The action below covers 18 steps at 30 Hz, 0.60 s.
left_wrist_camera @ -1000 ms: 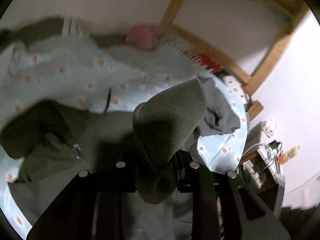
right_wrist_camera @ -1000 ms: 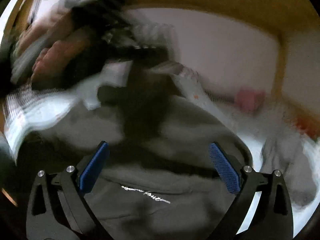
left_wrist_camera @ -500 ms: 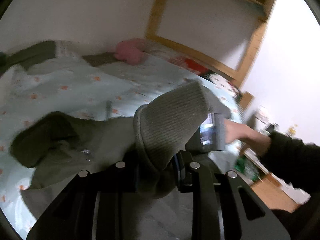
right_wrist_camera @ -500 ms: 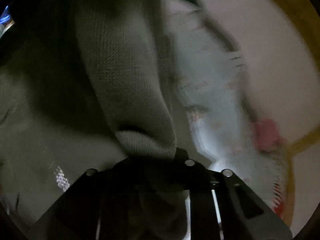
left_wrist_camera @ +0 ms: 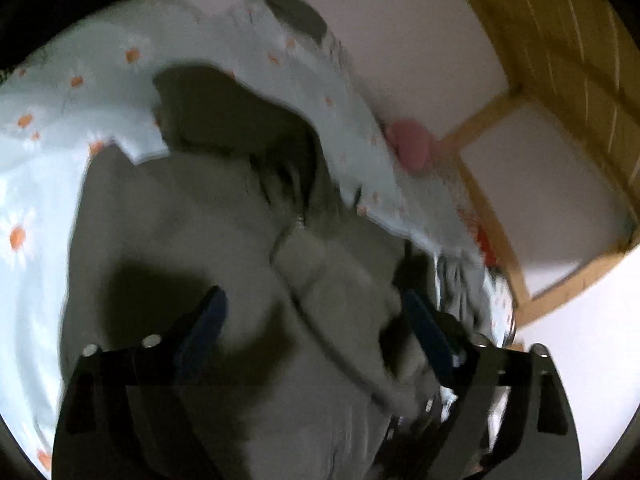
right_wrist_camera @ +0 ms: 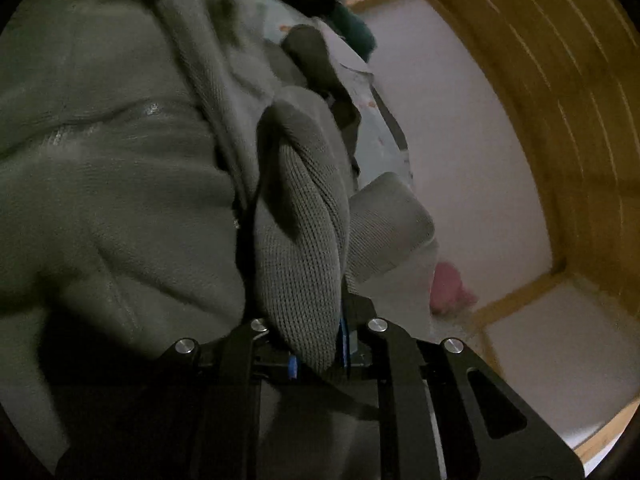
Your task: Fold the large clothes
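Two tools work over one olive hoodie (left_wrist_camera: 192,240) that lies spread on a bed (left_wrist_camera: 36,168) with a pale blue daisy sheet. The left tool (left_wrist_camera: 316,320) hangs above the hoodie with its blue-padded fingers (left_wrist_camera: 208,320) spread wide and nothing between them; its own shadow darkens the cloth just under the left finger. The right tool (right_wrist_camera: 316,356) is pressed together on a ribbed cuff (right_wrist_camera: 300,248), which stands up from between the jaws and hides the pads almost wholly; only slivers of blue show at its base. Beyond the cuff the hoodie body (right_wrist_camera: 100,180) fills the left of the right view, its lower part lost in dark. The left view is blurred, so folds and the zipper (left_wrist_camera: 298,224) are hard to make out. Bare sheet lies to the left of the hoodie and beyond it. At the bed's far edge sits a pink thing (left_wrist_camera: 410,146), beside a white wall (left_wrist_camera: 400,40) and a wooden frame (left_wrist_camera: 492,208) that close that side.
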{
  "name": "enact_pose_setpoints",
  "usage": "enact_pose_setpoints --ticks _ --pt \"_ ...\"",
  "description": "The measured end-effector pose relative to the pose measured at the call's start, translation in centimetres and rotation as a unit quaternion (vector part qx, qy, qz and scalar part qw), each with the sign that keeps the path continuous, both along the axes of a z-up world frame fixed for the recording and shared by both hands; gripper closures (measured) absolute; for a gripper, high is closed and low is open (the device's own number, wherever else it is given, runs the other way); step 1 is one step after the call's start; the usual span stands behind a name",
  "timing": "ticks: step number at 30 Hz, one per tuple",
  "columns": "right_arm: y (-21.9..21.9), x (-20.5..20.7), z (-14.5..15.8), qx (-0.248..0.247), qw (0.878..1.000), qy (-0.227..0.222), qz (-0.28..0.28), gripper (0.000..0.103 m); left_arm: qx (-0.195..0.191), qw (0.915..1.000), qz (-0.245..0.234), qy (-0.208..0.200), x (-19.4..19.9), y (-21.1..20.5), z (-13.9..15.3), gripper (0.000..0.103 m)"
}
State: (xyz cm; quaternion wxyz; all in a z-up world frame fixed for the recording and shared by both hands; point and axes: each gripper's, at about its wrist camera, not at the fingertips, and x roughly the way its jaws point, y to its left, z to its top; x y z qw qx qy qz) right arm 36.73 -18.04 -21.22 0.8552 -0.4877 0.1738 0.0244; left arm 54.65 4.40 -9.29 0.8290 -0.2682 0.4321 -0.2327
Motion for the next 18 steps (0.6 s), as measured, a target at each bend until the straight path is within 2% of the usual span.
enact_pose_setpoints --ticks 3,5,7,8,9,11,12,14,15,16,18 --pt "0.4 2.2 0.8 0.024 1.0 0.005 -0.011 0.088 0.018 0.9993 -0.007 0.032 0.1 -2.1 -1.9 0.008" --pt "0.5 2.7 1.1 0.035 0.999 0.009 -0.016 0.088 0.012 0.9971 -0.012 0.074 1.5 -3.3 -3.6 0.008" --pt "0.8 3.7 1.5 0.054 0.998 0.016 -0.023 0.088 -0.003 0.9958 -0.004 0.091 3.8 -4.5 -4.9 0.008" --pt "-0.7 4.1 0.8 0.062 0.998 0.016 -0.027 0.088 -0.002 0.9951 0.005 0.099 4.8 -4.8 -5.6 0.008" --pt "-1.9 4.7 -0.6 0.065 0.997 0.017 -0.029 0.088 -0.012 0.9925 -0.002 0.122 6.3 -5.7 -6.6 0.008" --pt "-2.2 4.2 -0.8 0.074 0.997 0.018 -0.033 0.087 -0.033 0.9869 -0.021 0.156 8.5 -7.0 -8.0 0.008" --pt "-2.3 4.3 -0.8 0.077 0.996 0.019 -0.033 0.087 -0.031 0.9825 -0.029 0.181 9.9 -7.9 -9.1 0.008" --pt "-2.2 4.8 -0.7 0.079 0.996 0.02 -0.032 0.087 -0.01 0.9813 -0.031 0.19 10.7 -8.7 -9.5 0.008" --pt "-2.3 4.5 -0.6 0.083 0.996 0.02 -0.032 0.087 -0.003 0.9832 -0.037 0.179 10.9 -9.1 -8.8 0.037" --pt "-2.5 4.2 -0.4 0.089 0.995 0.02 -0.033 0.087 0.006 0.9842 -0.051 0.17 11.0 -9.4 -8.2 0.081" --pt "-2.8 3.6 -0.1 0.103 0.994 0.016 -0.034 0.087 -0.006 0.9885 -0.053 0.142 10.5 -9.0 -6.8 0.081"
